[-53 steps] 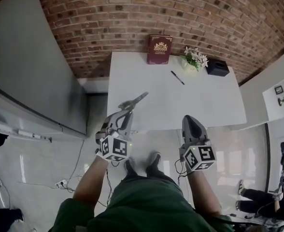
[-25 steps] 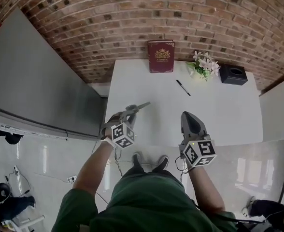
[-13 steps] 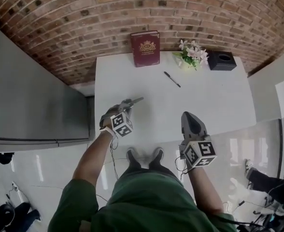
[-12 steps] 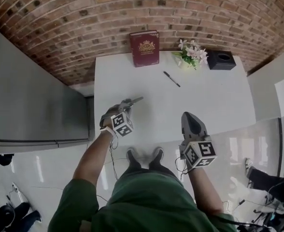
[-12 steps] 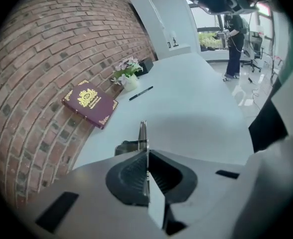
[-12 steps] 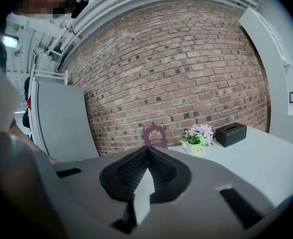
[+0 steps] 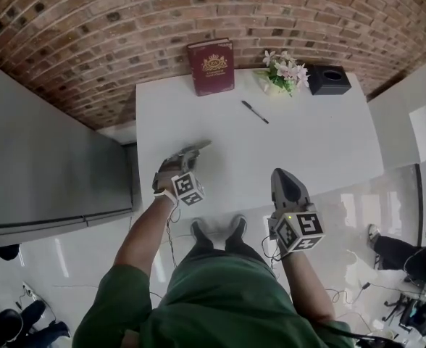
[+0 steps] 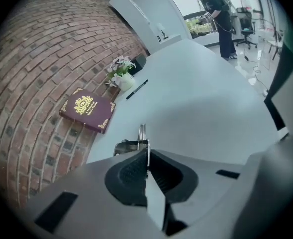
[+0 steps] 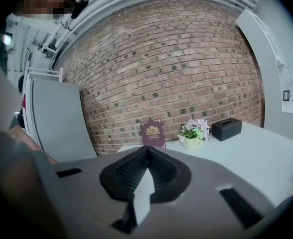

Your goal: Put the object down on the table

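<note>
Left gripper (image 7: 182,156) low over the white table (image 7: 314,143), well in front of the maroon book (image 7: 211,65) and on the person's side of it. Jaws pressed together on a thin grey metal object (image 7: 198,147). Juts out past the pads, pointing roughly back toward the book; edge-on in the left gripper view, so no clear shape to make out. Cannot tell whether resting on the tabletop or held just above it.

Right gripper (image 7: 284,174) further from the book, off to its right and nearer the person, by the table's front edge. Jaws closed against each other, nothing between them.

Against the brick wall (image 7: 111,20), to the right of the book: a small pot of pale flowers (image 7: 284,71), then a black box (image 7: 327,79) with an opening in its top, just beyond the flowers. In front of the book and to its right, a black pen (image 7: 255,112) flat on the table, well apart from both grippers.
</note>
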A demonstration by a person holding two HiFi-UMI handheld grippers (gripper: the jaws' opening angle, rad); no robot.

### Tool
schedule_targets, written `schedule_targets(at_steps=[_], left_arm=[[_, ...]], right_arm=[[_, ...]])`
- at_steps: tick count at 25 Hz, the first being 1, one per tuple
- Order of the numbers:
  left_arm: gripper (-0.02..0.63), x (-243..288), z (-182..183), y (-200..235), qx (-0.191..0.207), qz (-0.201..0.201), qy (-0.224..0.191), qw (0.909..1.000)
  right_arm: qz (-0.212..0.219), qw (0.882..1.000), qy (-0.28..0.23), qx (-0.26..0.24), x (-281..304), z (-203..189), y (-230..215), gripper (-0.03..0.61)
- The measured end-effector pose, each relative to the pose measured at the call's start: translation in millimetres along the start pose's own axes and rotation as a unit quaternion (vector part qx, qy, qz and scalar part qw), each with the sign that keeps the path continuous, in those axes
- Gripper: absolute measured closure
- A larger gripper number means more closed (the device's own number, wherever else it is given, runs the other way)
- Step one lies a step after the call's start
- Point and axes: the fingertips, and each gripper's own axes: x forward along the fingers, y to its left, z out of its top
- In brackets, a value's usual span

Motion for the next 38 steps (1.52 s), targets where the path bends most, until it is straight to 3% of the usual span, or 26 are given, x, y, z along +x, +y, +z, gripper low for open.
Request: schedule_targets(at_steps=[5,10,16,20,25,31,38], left_arm=[[0.599,3,-11,-15,0.001,0.003,0.015,0.9999],[0.514,7,-16,-32,0.0,-0.005,0.018,0.9998],[0.511,3,-20,-36,-0.033,-0.001,0.026,0.9991],[0.512,-8,-15,-30,-0.053,0.01,0.018,0.9984],[0.513,-39,7,-2,-0.086,0.045,-0.021,0.9951],[0.535,-89,36,42,-0.138,0.105,-0.073,0.9821],[0.58,-164,71,87,-0.21,0.156,-0.153,0.9529]], right_arm=[[0.006,1.0,0.008,0.002,4,-6,5,0.575],[0.016,1.0,0.016,0.004,13,-10,10,0.575],[0.027,0.999,0.02,-0.003,20,-9,16,0.575],[0.034,0.999,0.016,-0.005,22,-4,17,0.575],[0.042,0.999,0.009,-0.007,25,2,19,0.575],[0.056,0.998,-0.005,-0.012,28,14,24,0.575],[0.076,0.997,-0.021,-0.018,27,28,38,0.575]])
